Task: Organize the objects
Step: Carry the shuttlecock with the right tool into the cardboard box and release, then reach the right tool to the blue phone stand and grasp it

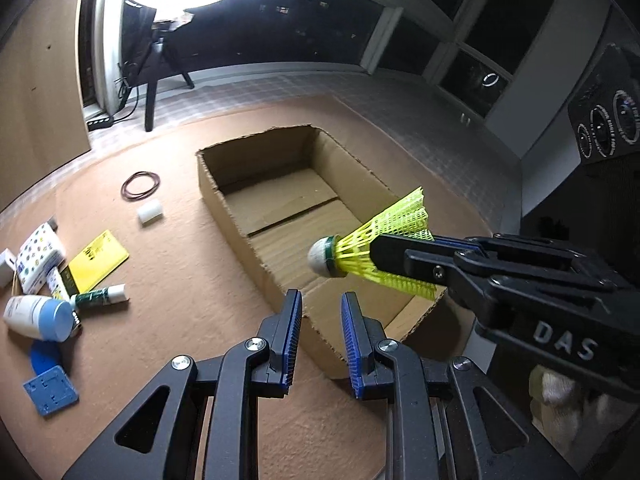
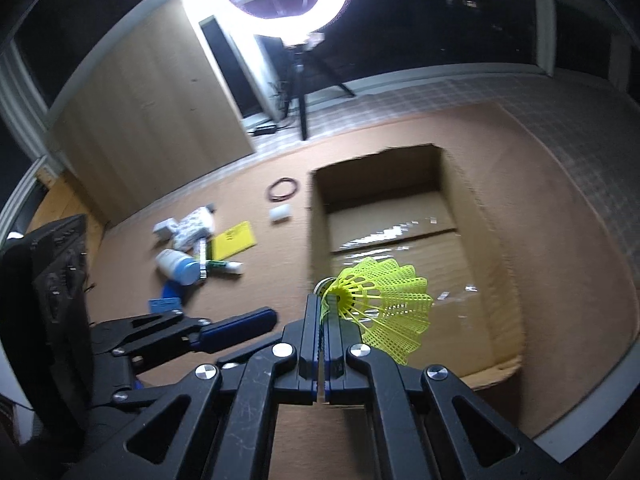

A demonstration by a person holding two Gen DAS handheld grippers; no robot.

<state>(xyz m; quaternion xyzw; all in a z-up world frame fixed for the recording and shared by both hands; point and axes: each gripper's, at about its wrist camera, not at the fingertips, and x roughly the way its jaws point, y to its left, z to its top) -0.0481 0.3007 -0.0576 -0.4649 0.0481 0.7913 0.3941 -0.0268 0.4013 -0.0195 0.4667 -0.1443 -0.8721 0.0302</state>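
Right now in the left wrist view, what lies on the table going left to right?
Blue-capped white bottle → yellow card → rubber bands → cardboard box → yellow shuttlecock held in the right tongs.

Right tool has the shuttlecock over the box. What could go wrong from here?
1. The right tool pinches only the flexible skirt of the yellow shuttlecock, so it may slip or twist before release.
2. It hangs near the cardboard box's near corner, so a drop could clip the rim and land outside.
3. The open left tool sits close below; the two may collide.
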